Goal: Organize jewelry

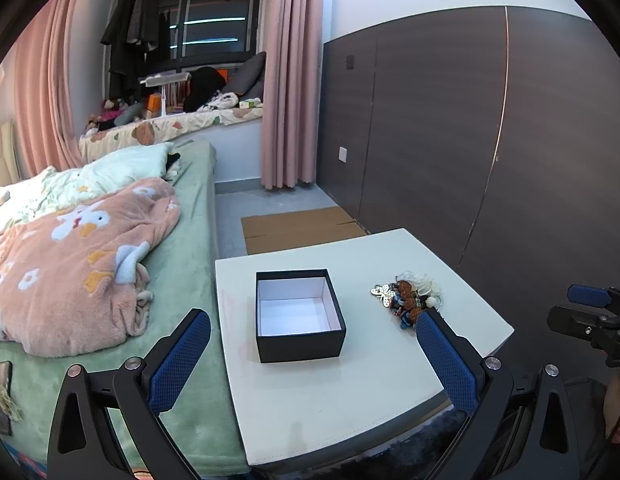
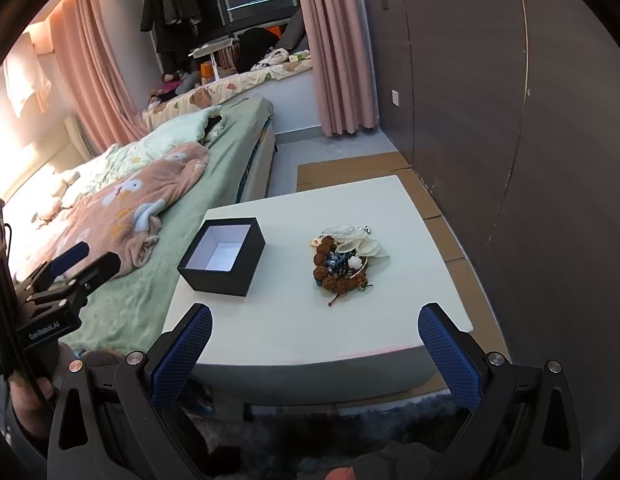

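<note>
**Both grippers spread wide and empty above a white table with a box and a heap of jewelry**

Left wrist view: the left gripper [image 1: 312, 322] fills the bottom of the frame, its blue-padded fingers [image 1: 179, 364] spread wide with nothing between them. Between the fingers, in the lower centre, a white table [image 1: 342, 400] carries an open black box [image 1: 299, 314] with a white lining, standing upright and holding nothing that can be seen. Right of the box and apart from it lies the jewelry pile [image 1: 408, 296]: brown beads, blue bits, pale shell-like discs and a silver butterfly-shaped piece, all tangled together. The right-hand finger's tip overlaps the pile's lower edge in the frame; contact cannot be told. At the right edge, the right gripper [image 1: 594, 316] shows partly. A bed [image 1: 185, 264] with a pink blanket [image 1: 73, 256] takes the left half; a dark wardrobe [image 1: 450, 128] fills the upper right.

Right wrist view: the right gripper [image 2: 316, 316] is likewise spread wide and empty at the bottom. The box [image 2: 223, 256] sits left of centre on the table [image 2: 293, 332], with the jewelry pile [image 2: 346, 258] right of it, well apart. The left gripper [image 2: 69, 268] appears at the left edge, over the bed [image 2: 225, 168]. Flattened cardboard [image 2: 350, 170] lies on the floor beyond the table.
</note>
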{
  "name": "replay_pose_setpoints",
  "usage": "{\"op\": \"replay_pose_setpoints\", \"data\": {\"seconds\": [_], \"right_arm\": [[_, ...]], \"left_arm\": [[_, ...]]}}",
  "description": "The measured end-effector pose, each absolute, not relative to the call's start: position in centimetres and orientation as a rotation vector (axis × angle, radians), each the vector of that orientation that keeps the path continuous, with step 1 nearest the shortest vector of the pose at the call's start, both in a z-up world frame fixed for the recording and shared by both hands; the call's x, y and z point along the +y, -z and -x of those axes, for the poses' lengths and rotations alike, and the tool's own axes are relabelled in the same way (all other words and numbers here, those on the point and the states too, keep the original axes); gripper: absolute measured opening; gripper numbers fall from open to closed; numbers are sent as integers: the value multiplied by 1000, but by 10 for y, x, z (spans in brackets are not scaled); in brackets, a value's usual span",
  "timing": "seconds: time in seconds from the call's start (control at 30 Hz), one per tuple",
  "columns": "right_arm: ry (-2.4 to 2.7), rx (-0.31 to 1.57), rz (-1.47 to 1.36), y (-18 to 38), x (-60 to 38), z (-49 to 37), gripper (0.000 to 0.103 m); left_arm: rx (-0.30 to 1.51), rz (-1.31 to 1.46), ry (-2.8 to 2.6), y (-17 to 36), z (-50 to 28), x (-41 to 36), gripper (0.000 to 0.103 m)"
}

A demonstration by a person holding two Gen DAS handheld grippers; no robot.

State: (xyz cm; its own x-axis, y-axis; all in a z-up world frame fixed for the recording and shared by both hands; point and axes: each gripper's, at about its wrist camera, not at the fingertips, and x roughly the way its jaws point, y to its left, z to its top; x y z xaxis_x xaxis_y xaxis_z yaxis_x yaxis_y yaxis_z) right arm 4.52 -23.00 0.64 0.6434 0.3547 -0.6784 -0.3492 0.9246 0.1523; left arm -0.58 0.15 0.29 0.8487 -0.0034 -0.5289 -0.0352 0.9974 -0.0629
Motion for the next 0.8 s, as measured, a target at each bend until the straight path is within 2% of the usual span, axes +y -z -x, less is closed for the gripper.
{"op": "replay_pose_setpoints", "data": {"seconds": [0.8], "right_arm": [[-398,774,-3,-6,-230,-46,103]], "left_arm": [[553,80,-17,-5,4,1,103]]}}
